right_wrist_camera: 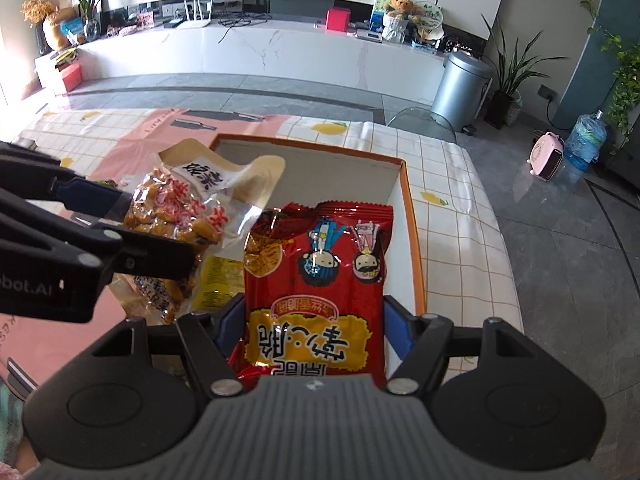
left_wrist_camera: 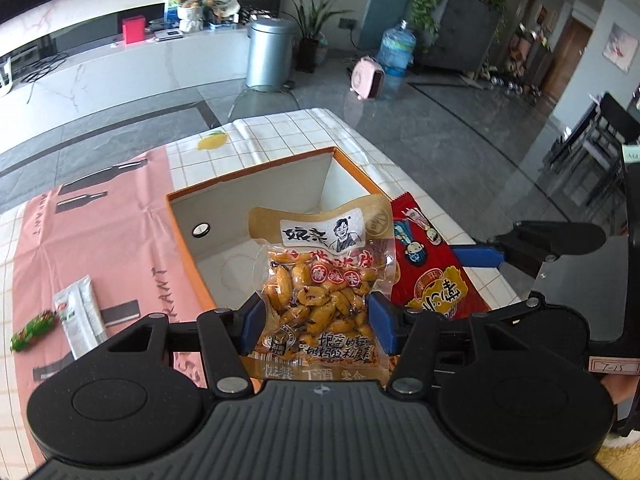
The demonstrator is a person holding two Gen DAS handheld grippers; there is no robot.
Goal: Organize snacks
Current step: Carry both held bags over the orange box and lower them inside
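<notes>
Checked tablecloth point(left_wrist_camera: 280, 136) (orange box point(left_wrist_camera: 188, 216) on top)

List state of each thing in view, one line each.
Left gripper: shut on peanut packet.
Right gripper: shut on red snack packet.
Peanut packet: sealed, held up over the box.
Red snack packet: sealed, held up over the box.
Orange box: open, no lid, a yellow packet inside.
Tube: lying flat on the pink cloth.
</notes>
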